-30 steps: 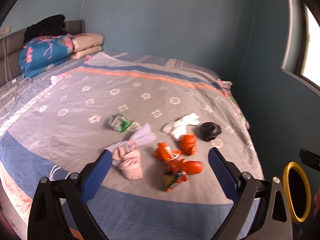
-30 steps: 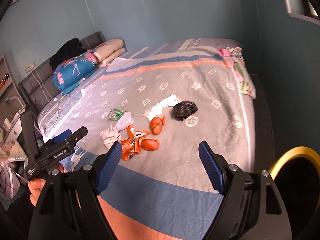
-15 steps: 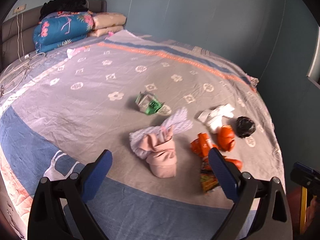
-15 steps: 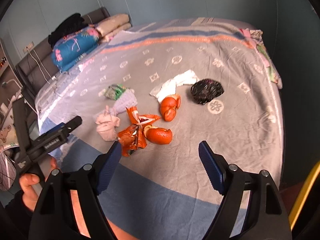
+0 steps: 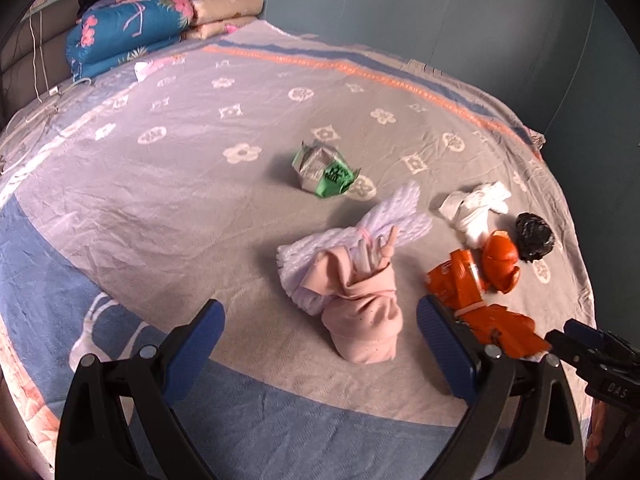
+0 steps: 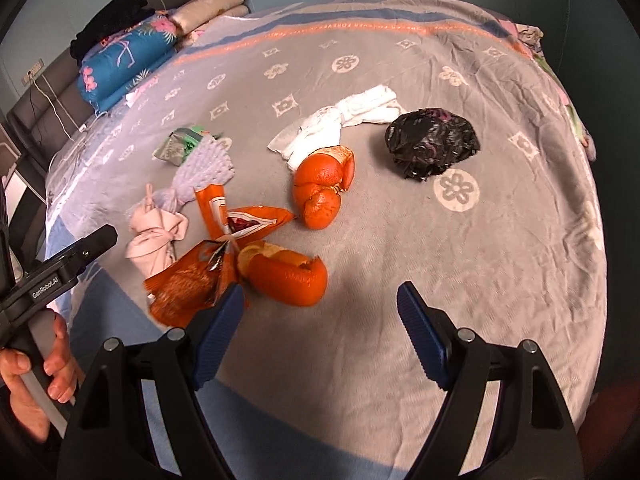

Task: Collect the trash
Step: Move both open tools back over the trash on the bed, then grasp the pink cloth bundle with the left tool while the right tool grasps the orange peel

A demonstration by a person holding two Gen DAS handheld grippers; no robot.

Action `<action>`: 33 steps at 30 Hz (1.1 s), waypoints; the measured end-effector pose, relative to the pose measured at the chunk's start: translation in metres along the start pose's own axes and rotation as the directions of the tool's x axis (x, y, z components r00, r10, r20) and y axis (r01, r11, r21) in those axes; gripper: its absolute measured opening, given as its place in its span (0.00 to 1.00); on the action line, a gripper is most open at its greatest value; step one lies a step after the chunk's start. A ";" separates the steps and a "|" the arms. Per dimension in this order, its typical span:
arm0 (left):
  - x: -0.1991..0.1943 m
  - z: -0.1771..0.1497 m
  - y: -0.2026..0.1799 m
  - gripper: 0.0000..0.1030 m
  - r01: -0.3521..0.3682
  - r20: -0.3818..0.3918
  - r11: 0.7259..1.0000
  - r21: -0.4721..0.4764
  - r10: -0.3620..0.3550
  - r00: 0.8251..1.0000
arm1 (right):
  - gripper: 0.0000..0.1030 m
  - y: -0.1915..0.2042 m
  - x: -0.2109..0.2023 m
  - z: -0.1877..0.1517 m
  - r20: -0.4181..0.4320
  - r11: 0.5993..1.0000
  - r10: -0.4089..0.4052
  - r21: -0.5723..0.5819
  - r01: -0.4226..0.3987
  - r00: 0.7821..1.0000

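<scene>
Presently, approach step: both claws, left claw (image 5: pixel 320 334) and right claw (image 6: pixel 320 318), hang released and empty over the bed (image 6: pixel 500 240), the nearest orange peel (image 6: pixel 290 276) just ahead of the right claw, which should straddle it, then clench.

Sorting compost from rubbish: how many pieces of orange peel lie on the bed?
2. One orange peel lies just in front of the white cloth; the other peel lies nearer, beside the orange wrapper. Smaller scraps may be hidden.
</scene>
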State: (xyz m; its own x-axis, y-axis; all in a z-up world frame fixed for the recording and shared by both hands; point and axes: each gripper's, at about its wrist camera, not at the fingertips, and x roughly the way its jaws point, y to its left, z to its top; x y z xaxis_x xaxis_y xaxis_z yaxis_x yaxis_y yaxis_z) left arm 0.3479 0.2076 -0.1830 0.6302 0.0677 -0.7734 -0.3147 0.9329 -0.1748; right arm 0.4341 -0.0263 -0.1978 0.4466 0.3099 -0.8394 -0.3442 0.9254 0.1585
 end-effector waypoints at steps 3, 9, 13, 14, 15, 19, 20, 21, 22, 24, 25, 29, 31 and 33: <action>0.012 0.001 0.002 0.90 0.001 -0.033 1.000 -0.006 -0.001 0.999 | 0.73 0.001 0.011 0.003 -0.011 1.000 -0.012 -0.010 0.012 1.000; 0.026 0.003 -0.005 0.90 -0.004 -0.050 1.000 0.029 0.006 0.999 | 0.72 0.003 0.032 0.007 -0.029 1.000 -0.004 -0.025 0.003 1.000; 0.035 0.002 -0.016 0.76 0.007 -0.068 0.997 0.078 -0.002 0.998 | 0.71 0.005 0.038 0.007 -0.032 0.999 0.018 -0.026 -0.019 0.999; 0.038 0.001 -0.020 0.71 0.013 -0.079 0.995 0.096 -0.005 0.997 | 0.71 0.005 0.039 0.007 -0.033 0.999 0.027 -0.024 -0.027 0.999; 0.040 0.000 -0.021 0.68 0.014 -0.082 0.994 0.105 -0.005 0.997 | 0.69 0.006 0.040 0.008 -0.035 0.999 0.031 -0.024 -0.031 0.999; 0.048 -0.004 -0.030 0.43 0.021 -0.112 0.989 0.147 -0.005 0.994 | 0.59 0.013 0.045 0.007 -0.040 0.998 0.052 -0.035 -0.053 0.998; 0.049 -0.004 -0.030 0.38 0.028 -0.117 0.989 0.146 -0.011 0.993 | 0.56 0.015 0.045 0.007 -0.039 0.998 0.057 -0.036 -0.059 0.998; 0.049 -0.004 -0.030 0.36 0.032 -0.116 0.989 0.141 -0.016 0.993 | 0.50 0.017 0.044 0.006 -0.034 0.997 0.058 -0.040 -0.059 0.998; 0.049 -0.004 -0.029 0.32 0.038 -0.116 0.990 0.133 -0.023 0.993 | 0.43 0.020 0.043 0.007 -0.030 0.997 0.061 -0.053 -0.063 0.998; 0.047 -0.004 -0.027 0.29 0.050 -0.115 0.992 0.120 -0.037 0.993 | 0.39 0.024 0.042 0.007 -0.034 0.995 0.072 -0.060 -0.074 0.997; 0.047 -0.004 -0.027 0.27 0.055 -0.115 0.992 0.115 -0.041 0.992 | 0.38 0.025 0.041 0.006 -0.028 0.996 0.068 -0.063 -0.069 0.997; 0.044 -0.002 -0.023 0.24 0.087 -0.115 0.993 0.086 -0.077 0.990 | 0.34 0.028 0.035 0.004 -0.015 0.996 0.066 -0.066 -0.067 0.998; 0.040 -0.002 -0.020 0.23 0.109 -0.112 0.991 0.073 -0.100 0.989 | 0.32 0.027 0.029 0.005 -0.002 0.996 0.072 -0.062 -0.072 0.997; 0.033 -0.001 -0.017 0.23 0.139 -0.100 0.989 0.052 -0.134 0.986 | 0.32 0.023 0.024 0.009 0.013 0.996 0.077 -0.055 -0.076 0.997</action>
State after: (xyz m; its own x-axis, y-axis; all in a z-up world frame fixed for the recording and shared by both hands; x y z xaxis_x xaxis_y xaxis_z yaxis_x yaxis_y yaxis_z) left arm 0.3734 0.1937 -0.2065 0.5925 -0.0931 -0.8002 -0.1869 0.9503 -0.2490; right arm 0.4440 0.0047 -0.2092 0.4297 0.3830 -0.8177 -0.4217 0.8859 0.1933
